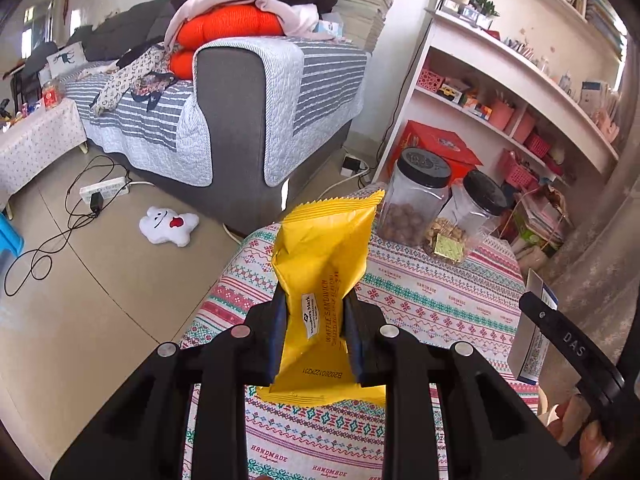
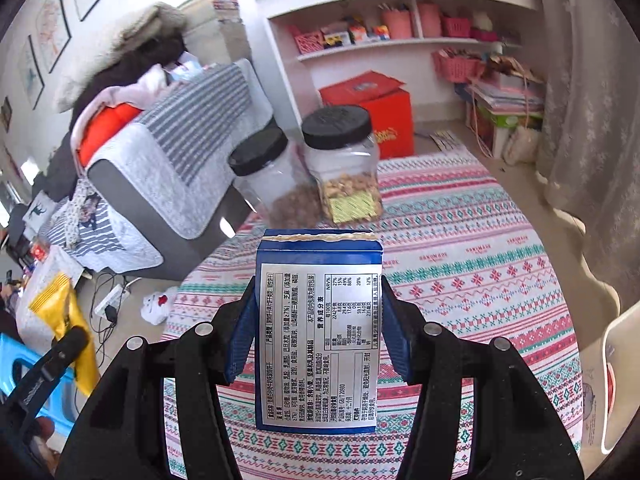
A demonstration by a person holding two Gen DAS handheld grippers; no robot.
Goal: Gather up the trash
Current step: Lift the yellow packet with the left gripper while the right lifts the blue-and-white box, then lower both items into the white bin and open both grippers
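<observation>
Both hands are loaded: the left gripper [image 1: 316, 322] pinches the yellow wrapper [image 1: 324, 264], its long axis pointing to 12 o'clock, while the right gripper [image 2: 318, 320] clamps the blue box [image 2: 318, 340], upright above the table [image 2: 480, 264].

Bright daylight, sharp centres, strong fisheye bending, dark vignetted corners.

A yellow wrapper [image 1: 320, 276], a blue and white box [image 2: 319, 332], 2 black-lidded jars [image 2: 340, 160], and the worktop's [image 1: 440, 292] pink, teal and white knit-pattern cloth.
</observation>
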